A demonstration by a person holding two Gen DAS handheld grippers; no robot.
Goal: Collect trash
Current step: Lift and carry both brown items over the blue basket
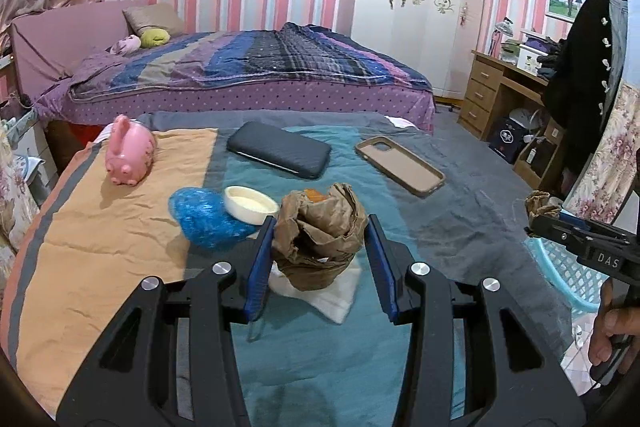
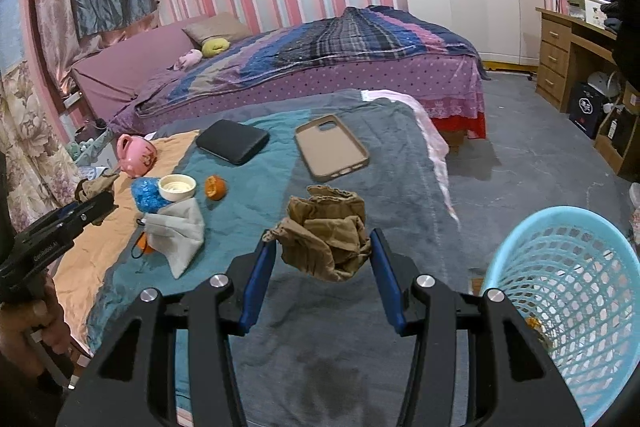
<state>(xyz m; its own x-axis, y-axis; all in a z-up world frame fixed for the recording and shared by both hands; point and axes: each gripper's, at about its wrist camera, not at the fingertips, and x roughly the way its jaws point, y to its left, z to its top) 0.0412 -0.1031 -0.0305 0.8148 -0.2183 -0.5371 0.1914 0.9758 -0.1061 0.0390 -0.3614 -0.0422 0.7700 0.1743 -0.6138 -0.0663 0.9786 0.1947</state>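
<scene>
My left gripper [image 1: 320, 233] is shut on a crumpled brown paper ball [image 1: 320, 227] and holds it above a white face mask [image 1: 334, 301] on the cloth-covered table. My right gripper [image 2: 323, 247] is shut on another crumpled brown paper wad [image 2: 326, 237], held above the grey cloth, left of the light-blue mesh basket [image 2: 568, 291]. An orange peel [image 2: 215, 187], a blue crinkled wrapper [image 2: 146, 193] and a white lid [image 2: 177, 186] lie on the teal cloth. The mask also shows in the right wrist view [image 2: 180, 235].
A pink piggy bank [image 1: 130, 155], a dark case [image 1: 280, 149] and a tan phone case [image 1: 400, 165] lie on the table. A bed [image 1: 248, 71] stands behind. A wooden desk [image 1: 504, 95] is at the right. The basket [image 1: 560, 271] holds some peel.
</scene>
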